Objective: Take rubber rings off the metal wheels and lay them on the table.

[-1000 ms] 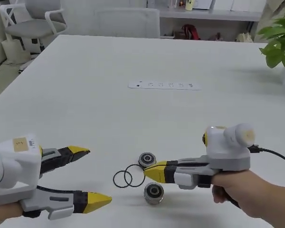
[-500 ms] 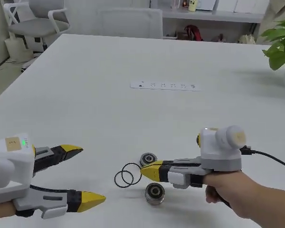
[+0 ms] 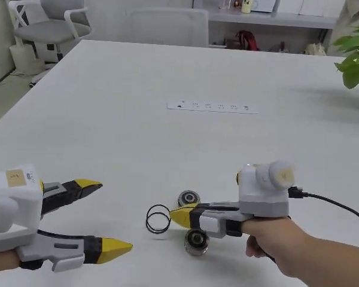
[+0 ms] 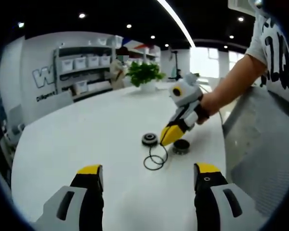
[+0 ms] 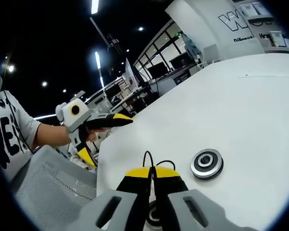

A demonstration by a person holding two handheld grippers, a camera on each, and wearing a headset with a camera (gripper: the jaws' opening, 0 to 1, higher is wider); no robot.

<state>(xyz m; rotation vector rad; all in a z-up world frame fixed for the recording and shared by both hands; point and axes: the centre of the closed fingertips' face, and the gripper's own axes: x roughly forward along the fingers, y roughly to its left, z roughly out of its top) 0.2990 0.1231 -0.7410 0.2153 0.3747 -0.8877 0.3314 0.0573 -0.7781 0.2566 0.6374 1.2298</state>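
The right gripper (image 3: 175,216) is pressing its fingers together on the edge of one of the two rubber rings (image 3: 158,219), which are lying overlapped on the worktop (image 3: 167,143) just beside the metal wheels (image 3: 188,198). The left gripper (image 3: 105,215) is hovering with its fingers apart. If the right one is lifting before opening, the ring may be dragging its neighbour along or pushing the nearer wheel (image 3: 196,239) into rolling.

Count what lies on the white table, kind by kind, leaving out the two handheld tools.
Metal wheels: 2
Rubber rings: 2
Power strip: 1
Total: 5
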